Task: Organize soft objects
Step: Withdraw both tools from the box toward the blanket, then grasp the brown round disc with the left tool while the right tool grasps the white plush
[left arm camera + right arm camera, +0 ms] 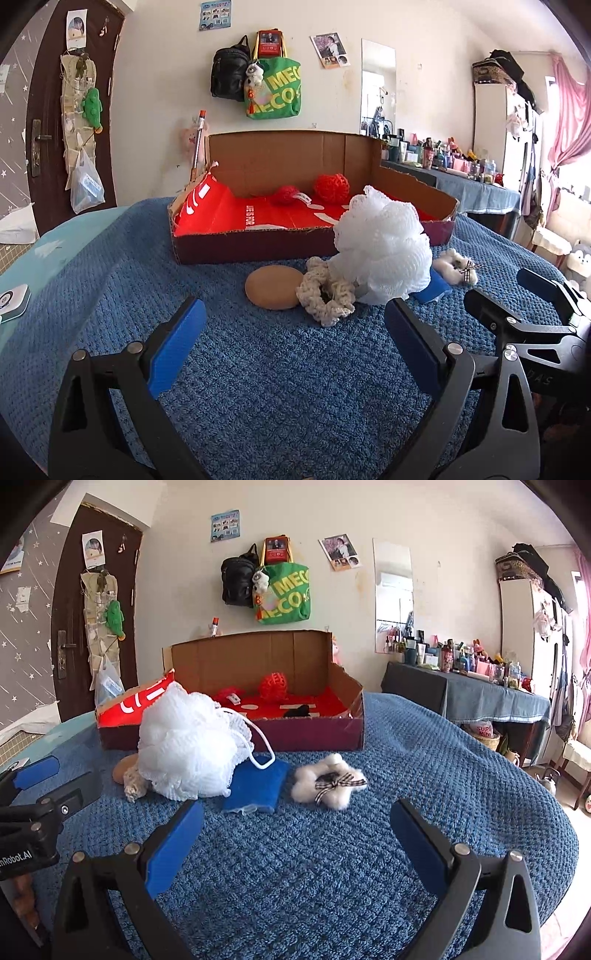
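A white mesh bath pouf sits on the blue blanket in front of a cardboard box lined in red. Beside the pouf lie a tan round sponge, a cream crochet scrunchie, a blue cloth and a white fluffy scrunchie with a checked bow. Inside the box are two red knitted pieces and a small black item. My left gripper is open, short of the sponge. My right gripper is open, just before the bow scrunchie.
The blue blanket covers a round table that drops off at the right. A small white and teal device lies at its left edge. Behind stand a door, hung bags and a cluttered dresser.
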{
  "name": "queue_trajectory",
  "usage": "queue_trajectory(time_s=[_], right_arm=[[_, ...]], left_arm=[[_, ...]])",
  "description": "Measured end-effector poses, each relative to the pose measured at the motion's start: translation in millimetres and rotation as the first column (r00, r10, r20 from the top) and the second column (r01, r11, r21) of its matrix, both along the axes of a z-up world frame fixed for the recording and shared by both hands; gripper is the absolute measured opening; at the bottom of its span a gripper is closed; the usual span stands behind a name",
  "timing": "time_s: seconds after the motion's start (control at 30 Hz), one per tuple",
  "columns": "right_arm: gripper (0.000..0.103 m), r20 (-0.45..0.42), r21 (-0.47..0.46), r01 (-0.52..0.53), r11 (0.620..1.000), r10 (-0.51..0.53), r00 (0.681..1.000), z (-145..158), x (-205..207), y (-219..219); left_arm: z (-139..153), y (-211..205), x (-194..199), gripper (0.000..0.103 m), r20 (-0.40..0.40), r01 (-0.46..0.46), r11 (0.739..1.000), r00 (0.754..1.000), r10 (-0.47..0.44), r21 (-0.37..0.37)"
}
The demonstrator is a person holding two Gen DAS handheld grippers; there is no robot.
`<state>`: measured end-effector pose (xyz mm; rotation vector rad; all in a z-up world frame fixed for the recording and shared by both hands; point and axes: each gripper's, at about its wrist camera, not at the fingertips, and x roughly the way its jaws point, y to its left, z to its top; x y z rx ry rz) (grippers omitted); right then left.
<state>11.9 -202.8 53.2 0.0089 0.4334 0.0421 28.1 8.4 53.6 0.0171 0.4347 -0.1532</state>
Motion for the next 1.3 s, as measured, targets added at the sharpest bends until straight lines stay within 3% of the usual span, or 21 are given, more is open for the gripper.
queue_trajectory(time_s=[0.5,0.9,1.3], right_arm=[[0.103,-0.023,0.009,0.005,1.000,-0.005,1.000,-3.6,2.5,-3.2],[0.103,-0.019,0.001,0.040,0.999,-0.040,0.999,15.4,14.9,-6.4],[0.103,-0.103,0.011,0.013,1.000,-0.011,0.995,35.3,49.9,-17.7]], left_arm=[[-2.1,1.1,4.2,0.099,-0.045,-0.017,1.000,0.999,0.016,-0.007],[12.2,12.8,19.3,0.099,-0.084,-0.009,0.999,0.996,0.006,-0.031],[28.7,23.8,51.5,0.099,-0.148,0.047,0.998,0.988,-0.053,-0.045]])
